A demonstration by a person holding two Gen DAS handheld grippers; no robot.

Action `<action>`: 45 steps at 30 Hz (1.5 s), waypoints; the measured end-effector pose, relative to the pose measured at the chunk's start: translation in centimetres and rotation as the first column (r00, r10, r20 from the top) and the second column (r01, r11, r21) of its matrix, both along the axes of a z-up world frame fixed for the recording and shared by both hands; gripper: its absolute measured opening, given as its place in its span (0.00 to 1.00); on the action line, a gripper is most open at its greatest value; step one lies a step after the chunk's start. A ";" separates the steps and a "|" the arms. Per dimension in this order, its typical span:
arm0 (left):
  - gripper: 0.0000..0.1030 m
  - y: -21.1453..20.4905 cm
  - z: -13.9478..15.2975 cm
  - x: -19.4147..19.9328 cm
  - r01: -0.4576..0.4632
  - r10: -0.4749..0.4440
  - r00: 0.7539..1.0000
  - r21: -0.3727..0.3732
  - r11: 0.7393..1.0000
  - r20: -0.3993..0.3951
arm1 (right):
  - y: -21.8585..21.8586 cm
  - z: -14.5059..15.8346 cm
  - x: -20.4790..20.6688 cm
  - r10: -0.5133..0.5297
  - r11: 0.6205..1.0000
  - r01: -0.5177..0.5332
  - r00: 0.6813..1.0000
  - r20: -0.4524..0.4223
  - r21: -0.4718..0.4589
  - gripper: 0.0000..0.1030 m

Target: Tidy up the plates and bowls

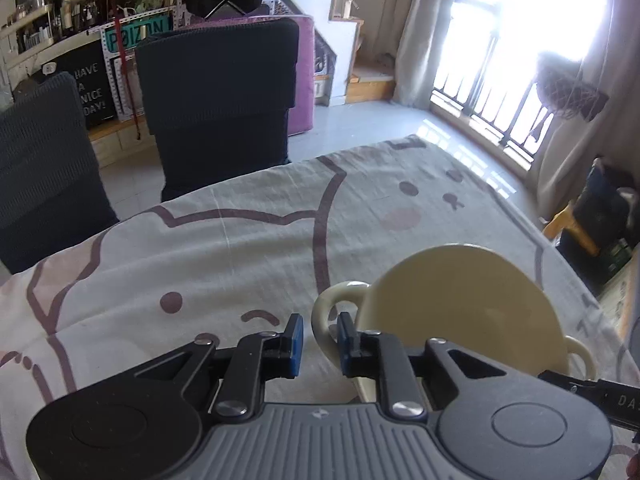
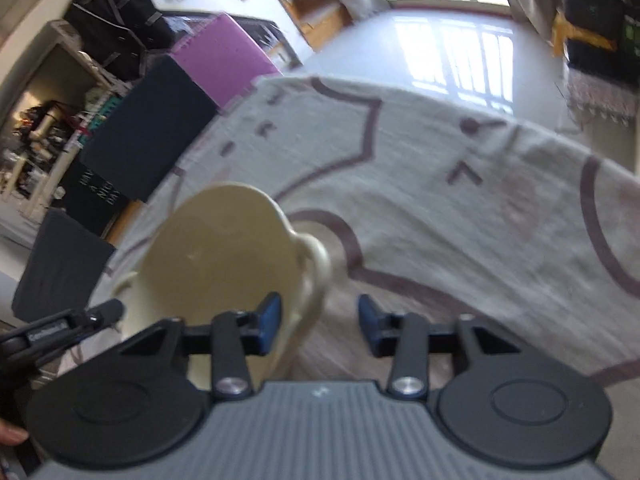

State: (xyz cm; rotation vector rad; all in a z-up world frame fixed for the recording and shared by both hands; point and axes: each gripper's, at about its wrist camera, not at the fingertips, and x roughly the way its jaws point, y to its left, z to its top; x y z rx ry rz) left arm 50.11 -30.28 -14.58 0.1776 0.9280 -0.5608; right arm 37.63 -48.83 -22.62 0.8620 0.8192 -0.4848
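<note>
The left gripper fills the bottom of the left wrist view, its blue-padded fingers set on either side of the near loop handle of a cream bowl. The handle's band runs down between the pads; the right pad lies against it, while a sliver of cloth shows between the band and the left pad, so a firm clamp cannot be told. The jaws stand narrow.

The bowl sits just beyond and to the right of those fingers, tilted so its hollow faces the camera. Its second handle juts out at the far right, where a dark tip of the other tool reaches in.

In the blurred right wrist view, the right gripper is partly open. Its left pad sits inside the bowl, near the wall, and the handle lies in the gap between the pads; the right pad is clear of it, over bare cloth. Nothing is pinched here.

Under the bowl spreads a pale tablecloth with brown cartoon outlines. Beyond the table edge stand two dark chairs, a purple box and a bright barred window.
</note>
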 end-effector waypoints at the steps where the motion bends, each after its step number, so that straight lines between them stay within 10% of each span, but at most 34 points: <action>1: 0.21 0.0 0.1 0.0 -0.010 0.010 1.000 0.009 1.000 -0.014 | -0.1 -0.2 -0.1 0.005 1.000 -0.005 1.000 0.010 0.005 0.41; 14: 0.25 3.2 -0.1 -1.1 -0.037 0.031 0.993 -0.052 0.998 -0.117 | 0.2 0.4 -0.9 0.079 0.997 -0.079 0.997 0.025 -0.001 0.23; 19: 0.49 4.7 -0.3 0.0 -0.077 0.043 0.983 -0.186 0.979 -0.177 | -0.8 0.9 -1.4 0.073 0.997 -0.071 0.995 0.067 -0.031 0.27; 24: 0.48 4.9 -0.3 0.2 -0.093 0.033 0.975 -0.268 0.959 -0.221 | -0.6 1.7 -1.0 0.113 0.989 -0.107 0.992 0.060 -0.105 0.28; 31: 0.27 2.9 -1.5 -0.1 -0.005 -0.028 0.978 -0.157 0.988 -0.207 | -1.1 1.8 -0.5 0.100 0.991 -0.094 0.993 0.062 -0.090 0.28; 45: 0.27 3.0 -2.4 1.1 -0.019 -0.025 0.971 -0.185 0.983 -0.236 | -0.6 1.2 0.7 0.170 0.982 -0.168 0.985 0.009 -0.085 0.23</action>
